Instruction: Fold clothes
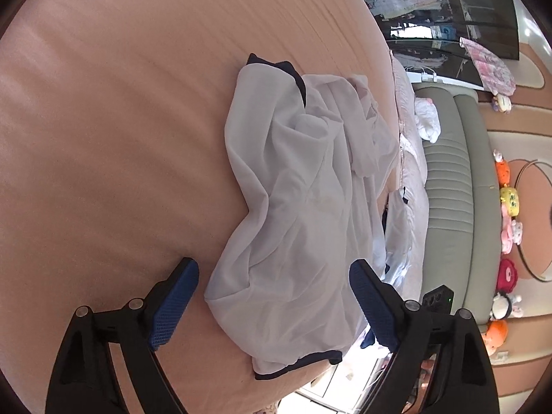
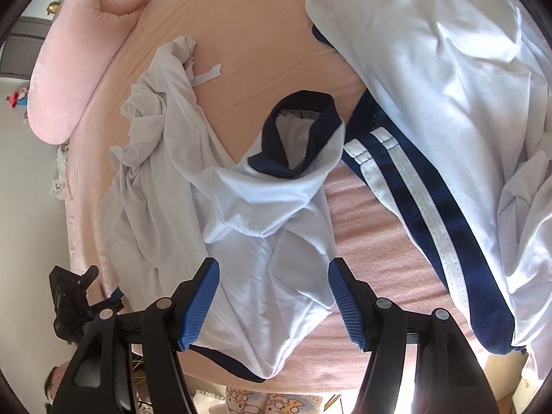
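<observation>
**Left wrist view: both grippers spread wide over crumpled clothes on the bed**

Left wrist view shows the left gripper with its jaws wide apart and nothing between them, poised above the near hem of a white shirt with navy trim. The blue pads straddle the cloth without touching it, a stance that would suit either coming down for a pinch or having just let go; the pictures do not settle which. From the gripper toward 12 o'clock the shirt runs away in loose ridges, bunched rather than flat, with one navy-edged cuff at its far end. It lies on the peach bed sheet, which spreads bare toward 9 o'clock. At 3 o'clock a grey headboard carries a row of plush toys.

Right wrist view shows the right gripper, likewise parted and empty, with white fabric of the same shirt directly below the gap. Toward 12 o'clock sits its navy collar, standing open. At 10 o'clock a grey-white garment lies rumpled just beside it. At 2 o'clock a white garment with navy and white stripes is heaped. A pink pillow rests at 11 o'clock.

None of the clothes lies folded.
</observation>
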Demonstrator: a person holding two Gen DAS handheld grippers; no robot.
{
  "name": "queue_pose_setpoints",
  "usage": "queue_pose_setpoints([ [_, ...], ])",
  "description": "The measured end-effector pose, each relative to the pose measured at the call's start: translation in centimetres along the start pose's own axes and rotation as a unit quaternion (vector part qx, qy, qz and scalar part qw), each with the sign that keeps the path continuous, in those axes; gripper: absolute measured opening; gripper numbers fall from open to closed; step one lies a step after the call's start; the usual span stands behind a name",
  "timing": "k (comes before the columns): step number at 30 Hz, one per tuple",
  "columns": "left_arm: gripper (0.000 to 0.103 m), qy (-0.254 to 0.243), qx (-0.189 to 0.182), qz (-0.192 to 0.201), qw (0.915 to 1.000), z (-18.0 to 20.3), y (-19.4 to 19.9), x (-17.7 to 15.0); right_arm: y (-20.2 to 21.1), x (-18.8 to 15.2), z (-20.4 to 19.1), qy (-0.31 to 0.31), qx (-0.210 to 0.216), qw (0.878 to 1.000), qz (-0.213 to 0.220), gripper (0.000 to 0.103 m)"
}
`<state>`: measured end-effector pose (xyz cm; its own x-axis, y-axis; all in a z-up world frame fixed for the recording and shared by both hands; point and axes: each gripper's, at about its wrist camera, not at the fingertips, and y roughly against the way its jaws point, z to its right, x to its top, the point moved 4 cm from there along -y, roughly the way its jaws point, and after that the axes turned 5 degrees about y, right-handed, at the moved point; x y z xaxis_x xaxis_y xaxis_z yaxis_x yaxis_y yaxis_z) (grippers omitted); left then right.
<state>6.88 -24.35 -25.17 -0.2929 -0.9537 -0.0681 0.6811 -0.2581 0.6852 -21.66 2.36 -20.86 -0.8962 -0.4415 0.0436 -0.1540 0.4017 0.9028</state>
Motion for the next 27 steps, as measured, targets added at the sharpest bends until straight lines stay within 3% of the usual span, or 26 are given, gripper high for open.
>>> queue_pose_setpoints([
  [3, 0.089, -0.030, 0.032, -0.001, 0.9991, 0.5, -0.5, -0.4, -0.8, -0.2, 1.3, -0.020, 0.014, 1.000, -0.007, 0.065],
  [10, 0.089, -0.042, 0.033, 0.005, 0.9986, 1.8, -1.7, -0.7, -2.2, 0.6, 0.6, -0.034, 0.099, 0.994, 0.001, 0.067],
  [12, 0.089, -0.042, 0.019, 0.004, 0.9989, 2.3, -2.1, -0.6, -2.6, 1.2, 0.4, -0.032, 0.106, 0.994, -0.001, 0.067],
  [16, 0.089, -0.002, -0.063, -0.035, 0.9974, 3.1, -4.3, -0.6, -2.7, 2.5, 0.4, -0.024, 0.111, 0.994, 0.001, 0.067],
  [19, 0.089, -0.012, -0.041, -0.012, 0.9990, 3.5, -4.4, -0.9, -2.5, 2.7, 0.2, -0.019, 0.098, 0.995, 0.003, 0.067],
  [20, 0.084, -0.026, -0.027, -0.004, 0.9993, 3.8, -4.3, -1.2, -2.6, 2.6, -0.1, -0.007, 0.091, 0.996, 0.005, 0.067],
  [23, 0.052, -0.056, 0.038, 0.017, 0.9976, 3.8, -4.2, -1.8, -3.8, 2.4, -2.4, 0.042, 0.057, 0.997, 0.012, 0.067],
  [27, 0.041, -0.065, 0.069, 0.040, 0.9947, 3.8, -3.9, -2.2, -4.4, 1.9, -4.7, 0.111, -0.022, 0.993, 0.017, 0.067],
])
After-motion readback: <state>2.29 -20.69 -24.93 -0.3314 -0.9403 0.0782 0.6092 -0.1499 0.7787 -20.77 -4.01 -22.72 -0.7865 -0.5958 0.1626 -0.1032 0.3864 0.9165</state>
